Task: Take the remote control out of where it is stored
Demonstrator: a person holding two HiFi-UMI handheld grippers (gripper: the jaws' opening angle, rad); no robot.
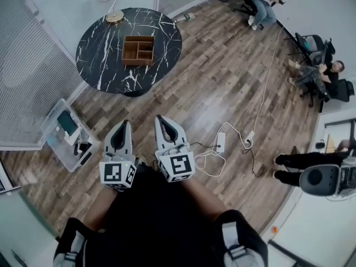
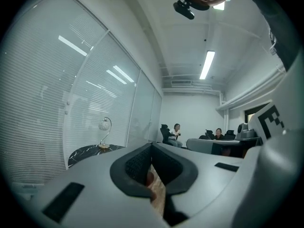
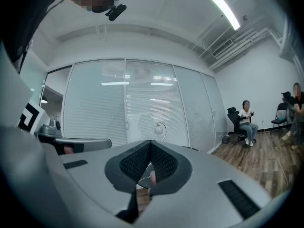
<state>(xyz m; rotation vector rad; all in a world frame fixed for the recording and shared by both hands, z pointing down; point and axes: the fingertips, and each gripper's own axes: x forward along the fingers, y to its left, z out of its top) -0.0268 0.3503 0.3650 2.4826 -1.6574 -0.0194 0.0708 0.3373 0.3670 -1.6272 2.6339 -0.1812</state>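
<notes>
A wooden box (image 1: 138,49) with open compartments sits on a round black marble table (image 1: 105,49) far ahead of me. I cannot make out a remote control in any view. My left gripper (image 1: 119,125) and right gripper (image 1: 161,118) are held side by side close to my body, above the wood floor and well short of the table. Both have their jaws together with nothing between them. In the left gripper view the left gripper (image 2: 152,145) points level across the room, and in the right gripper view the right gripper (image 3: 150,142) faces the glass wall.
A lamp (image 1: 114,4) stands at the table's far edge. A clear plastic bin (image 1: 67,135) with dark items sits on the floor at left. A white power strip and cables (image 1: 221,143) lie to my right. People sit on chairs (image 1: 267,1) at the far right.
</notes>
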